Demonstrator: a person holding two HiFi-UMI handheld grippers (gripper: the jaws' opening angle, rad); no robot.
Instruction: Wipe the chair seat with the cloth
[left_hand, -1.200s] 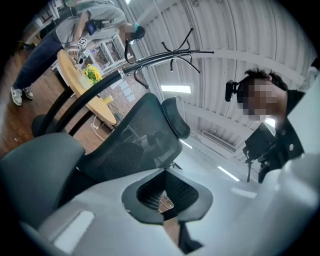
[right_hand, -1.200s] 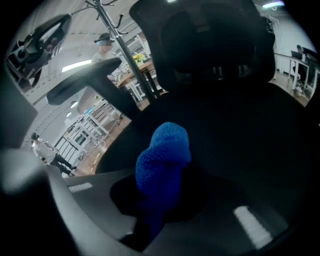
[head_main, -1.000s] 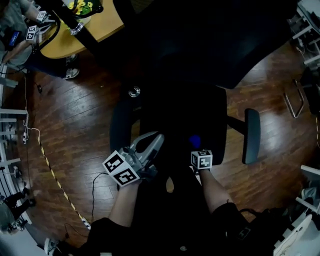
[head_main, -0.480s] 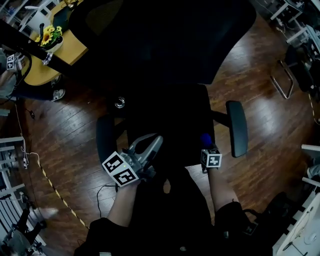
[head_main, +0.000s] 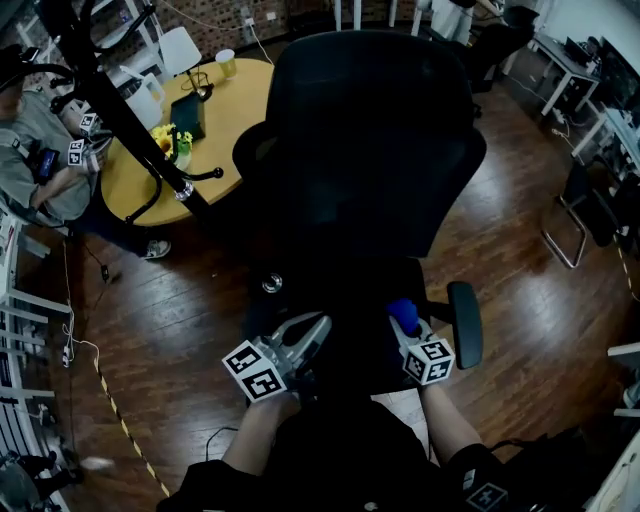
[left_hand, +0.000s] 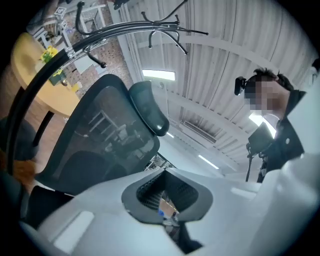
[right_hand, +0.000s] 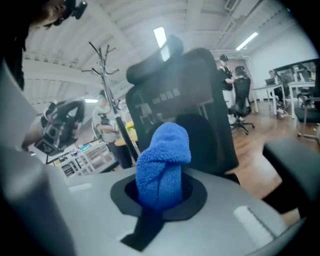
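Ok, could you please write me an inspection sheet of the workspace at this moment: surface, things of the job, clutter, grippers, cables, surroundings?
Surface: chair seat is black and in deep shade; dirt or wetness cannot be told.
Job's things: blue cloth is bunched, over the seat's front right; contact with the seat is unclear.
Clutter: nothing seen on the seat.
Grippers: right gripper is shut on the cloth; left gripper is shut and empty, over the seat's front left.
Cables: thin cable lies on the wood floor at left, with striped tape nearby.
Surroundings: round table with flowers, coat stand, seated person, further chairs.
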